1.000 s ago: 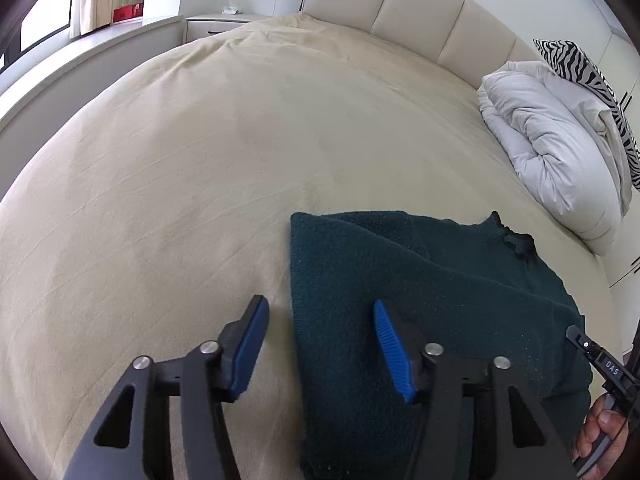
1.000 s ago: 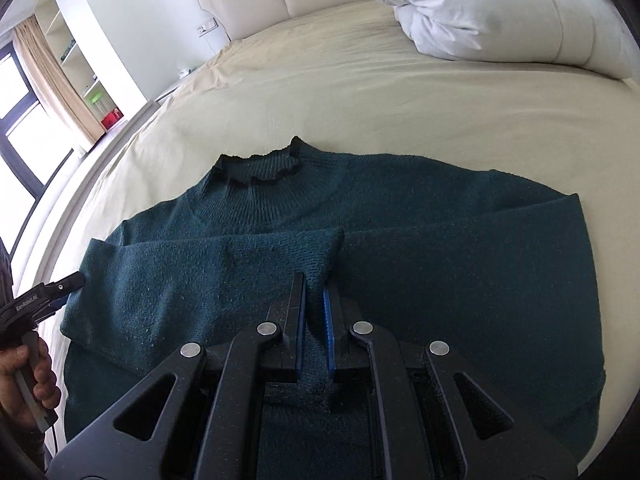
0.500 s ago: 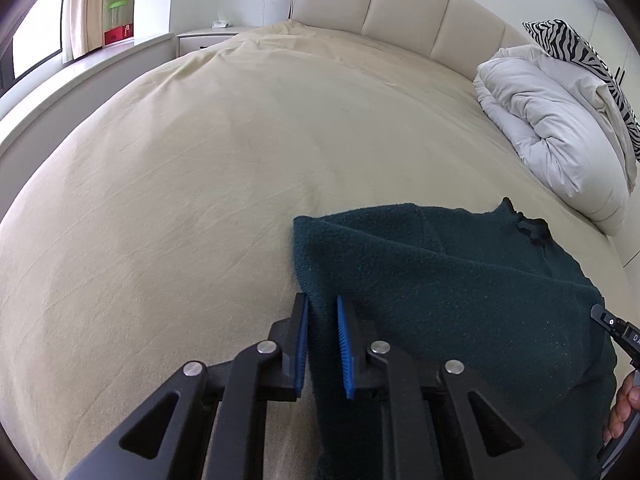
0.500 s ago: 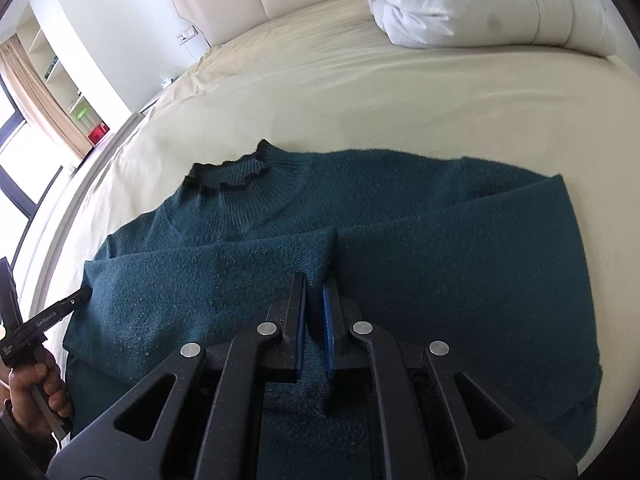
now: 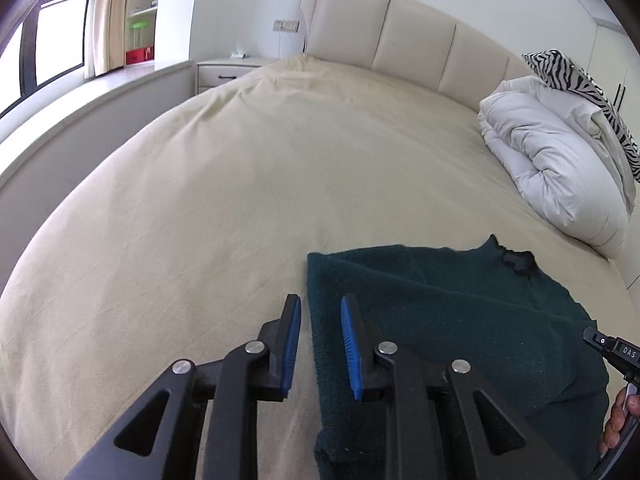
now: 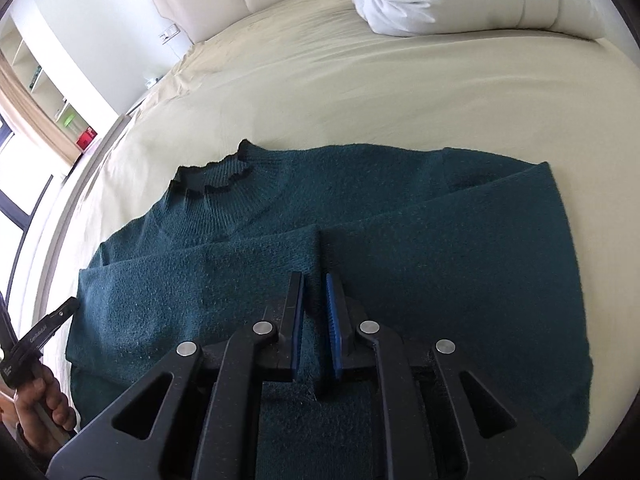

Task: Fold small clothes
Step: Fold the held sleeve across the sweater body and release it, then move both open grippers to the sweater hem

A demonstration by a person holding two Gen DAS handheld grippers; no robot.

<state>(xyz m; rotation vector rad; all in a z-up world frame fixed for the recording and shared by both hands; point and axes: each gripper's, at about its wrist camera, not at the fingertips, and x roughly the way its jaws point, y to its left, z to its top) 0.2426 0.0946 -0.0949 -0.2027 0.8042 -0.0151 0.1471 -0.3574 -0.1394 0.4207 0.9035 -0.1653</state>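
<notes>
On the bed (image 5: 240,184) the sweater (image 6: 400,220) lies flat, both sleeves folded across its chest. We see our left gripper (image 5: 320,344) opening, its jaws straddling the sweater's side edge, pads apart from it. Our right gripper (image 6: 316,320) is opening over the sleeve cuffs. The knit looks soft, thick and floppy; we'd pinch doubled edges.

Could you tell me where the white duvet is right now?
The folded white duvet lies at the bed's right edge in the left wrist view, below the zebra-print pillow and beyond the green sweater's collar.
</notes>
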